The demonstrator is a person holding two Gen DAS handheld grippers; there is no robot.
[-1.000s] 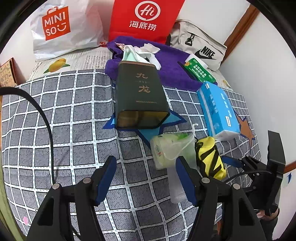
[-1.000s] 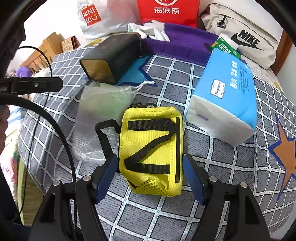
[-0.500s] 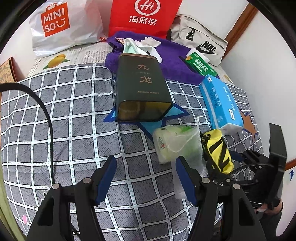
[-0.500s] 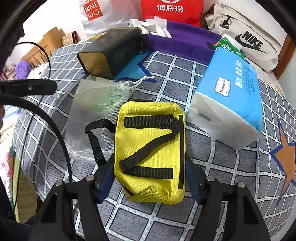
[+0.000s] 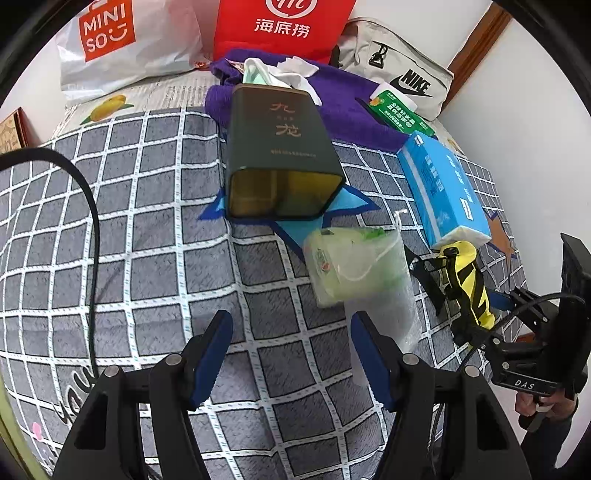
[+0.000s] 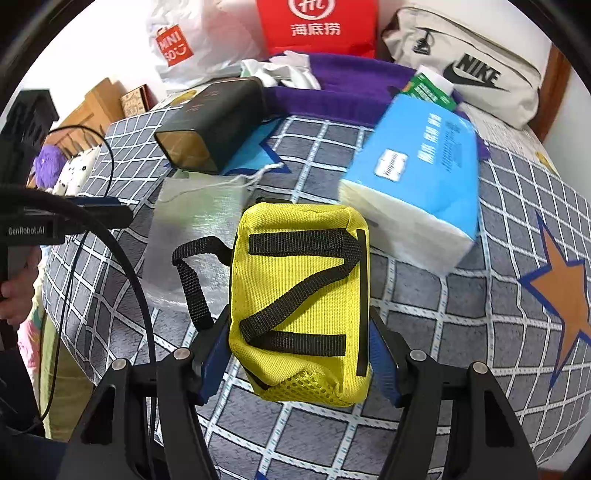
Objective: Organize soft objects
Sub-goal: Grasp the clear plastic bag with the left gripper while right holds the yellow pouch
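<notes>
1. Gripping the yellow pouch (image 6: 299, 295) from both sides, the right gripper (image 6: 297, 354) has its blue pads pressed on the pouch's lower flanks; the pouch looks lifted just clear of the checked bedspread (image 6: 443, 314), though the fisheye view makes that hard to be sure of.
2. Black straps cross the pouch's face; one loop hangs out to its left over the clear mesh bag (image 6: 192, 229).
3. Left gripper (image 5: 291, 350) hovers over bare bedspread, jaws standing wide, nothing between them.
4. Mesh bag lies just beyond the left gripper's right finger, a pale green pack inside it, drawstring trailing.
5. Blue tissue pack (image 6: 417, 177) sits just beside the pouch, to its upper right, blurred in the right wrist view.
6. Dark tin (image 5: 280, 155) lies on its side past the mesh bag, open end facing the grippers, resting on a blue star print.
7. Behind it: purple towel (image 5: 343, 107), a green packet (image 5: 400, 114), white shopping bag (image 5: 122, 44), red paper bag (image 5: 280, 26), beige sports bag (image 5: 399, 70) along the wall.
8. A hand (image 6: 14, 295) shows at the left edge of the right wrist view, holding the left tool's handle.
</notes>
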